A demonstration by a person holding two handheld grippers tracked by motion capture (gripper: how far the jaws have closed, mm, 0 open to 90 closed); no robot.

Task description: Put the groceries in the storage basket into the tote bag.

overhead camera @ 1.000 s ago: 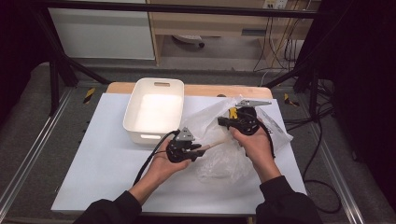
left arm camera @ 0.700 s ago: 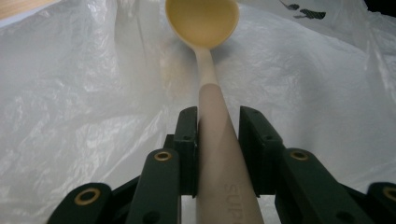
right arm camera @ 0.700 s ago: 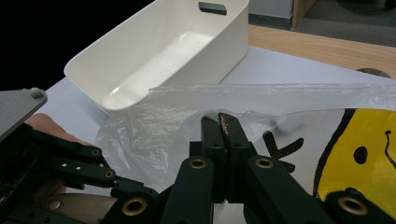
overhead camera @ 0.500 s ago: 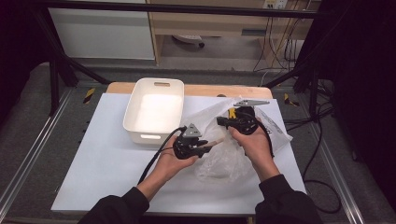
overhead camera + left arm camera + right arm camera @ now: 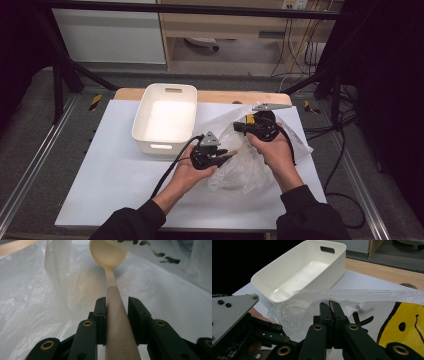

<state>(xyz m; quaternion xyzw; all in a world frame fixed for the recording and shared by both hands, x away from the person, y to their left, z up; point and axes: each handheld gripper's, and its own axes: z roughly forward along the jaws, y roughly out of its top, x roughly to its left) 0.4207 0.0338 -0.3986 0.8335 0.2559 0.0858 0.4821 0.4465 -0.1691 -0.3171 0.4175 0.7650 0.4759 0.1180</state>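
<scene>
Left claw (image 5: 227, 152): you have it clamped on the spoon (image 5: 113, 285) handle; the jaws sit partly closed with the handle between them, one pad flush on it.
Spoon: pale, beige handle, bowl end pointing away from your left claw into the bag (image 5: 240, 165); the bowl sits under a printed flap of film in the left gripper view. Handle runs roughly level, tip towards your right hand.
Right claw (image 5: 331, 312): jaws pressed together, pinching a fold of the bag's film. In the high view it sits above and right of your left claw, near the bag's top edge.
Bag: clear plastic, crumpled, lying on the right half of the surface (image 5: 110, 170), partly lifted by your right claw. Yellow face print with black marks shows at the right edge of the right gripper view.
Bag mouth: whether the spoon bowl is inside the bag or only against the film, can't tell.
Bin (image 5: 165, 120): white, rectangular, with a handle slot in the far wall; stands left of the bag, just beside your left claw, not touching it.
Surface: white sheet over a wooden top; wood shows along the far edge.
Hands: both come in from the bottom of the high view, dark sleeves, close together over the bag.
</scene>
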